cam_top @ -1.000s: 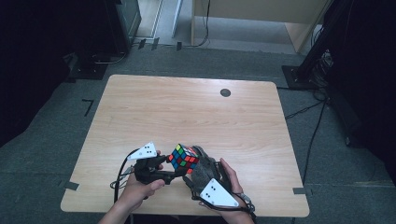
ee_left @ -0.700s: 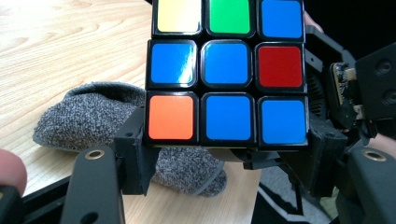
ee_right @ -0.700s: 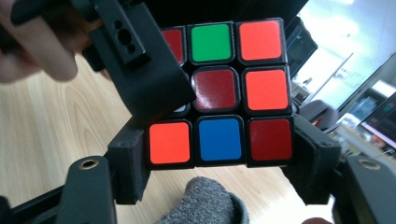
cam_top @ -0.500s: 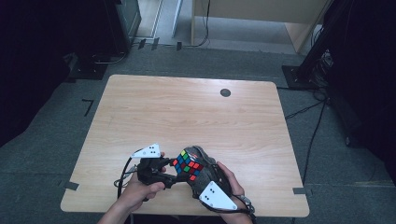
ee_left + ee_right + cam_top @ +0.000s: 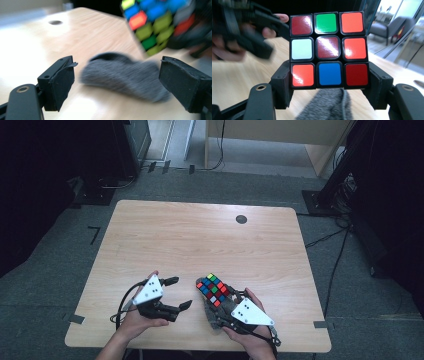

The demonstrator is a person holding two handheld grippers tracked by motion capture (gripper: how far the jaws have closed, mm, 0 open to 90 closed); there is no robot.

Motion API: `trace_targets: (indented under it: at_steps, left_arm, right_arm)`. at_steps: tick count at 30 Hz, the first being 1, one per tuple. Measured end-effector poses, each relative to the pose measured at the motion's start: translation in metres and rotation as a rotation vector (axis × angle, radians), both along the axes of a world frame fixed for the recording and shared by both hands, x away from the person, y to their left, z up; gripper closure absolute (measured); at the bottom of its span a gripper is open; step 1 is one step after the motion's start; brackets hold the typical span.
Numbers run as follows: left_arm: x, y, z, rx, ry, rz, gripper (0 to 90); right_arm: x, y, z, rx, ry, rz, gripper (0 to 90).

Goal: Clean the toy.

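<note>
From the high view: left claw [image 5: 178,293] held apart and empty near the front edge of the wooden surface [image 5: 200,235], jaws just opened wider, nothing between them; right claw [image 5: 216,296] clamped on a colour-tiled puzzle cube [image 5: 213,289], lifted just above a grey cloth [image 5: 216,312] beside the left claw. Dark round hole [image 5: 241,219] toward the far edge of the surface. From the right gripper view alone: one full cube face [image 5: 328,50], gripped at its lower row by both pads [image 5: 282,86], showing dark red, green, orange across the top, white, dark red, orange in the middle, orange, blue, dark red below; tiles glossy, black-bordered. From the left gripper view: blurred grey cloth [image 5: 125,76] lying beyond the open jaws, cube [image 5: 155,22] raised above it, blue, green and orange tiles visible. No readable writing or brand on anything.
</note>
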State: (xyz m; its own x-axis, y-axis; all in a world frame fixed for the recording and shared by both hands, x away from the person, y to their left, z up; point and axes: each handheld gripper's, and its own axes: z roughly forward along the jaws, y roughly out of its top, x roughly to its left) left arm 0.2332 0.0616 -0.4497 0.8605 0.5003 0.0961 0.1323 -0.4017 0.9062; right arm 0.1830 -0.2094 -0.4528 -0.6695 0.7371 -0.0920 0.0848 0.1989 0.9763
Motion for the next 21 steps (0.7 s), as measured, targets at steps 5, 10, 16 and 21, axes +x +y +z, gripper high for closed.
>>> trace_targets:
  at_steps: [5,10,16,21]
  left_arm:
    - [-0.015,-0.016,-0.006,0.071,-0.142,0.004,13.5]
    - [-0.025,-0.025,-0.008,0.096,-0.207,-0.035,13.6]
    - [-0.029,-0.028,-0.009,0.107,-0.272,-0.018,14.9]
    - [-0.031,-0.029,-0.010,0.107,-0.296,-0.019,16.0]
  right_arm:
    - [-0.004,0.006,0.010,0.074,0.119,0.010,34.9]
    - [-0.005,0.013,0.013,0.097,0.211,0.008,34.9]
    - [-0.005,0.016,0.014,0.149,0.297,-0.003,34.8]
    - [-0.006,0.020,0.014,0.150,0.343,-0.004,34.8]
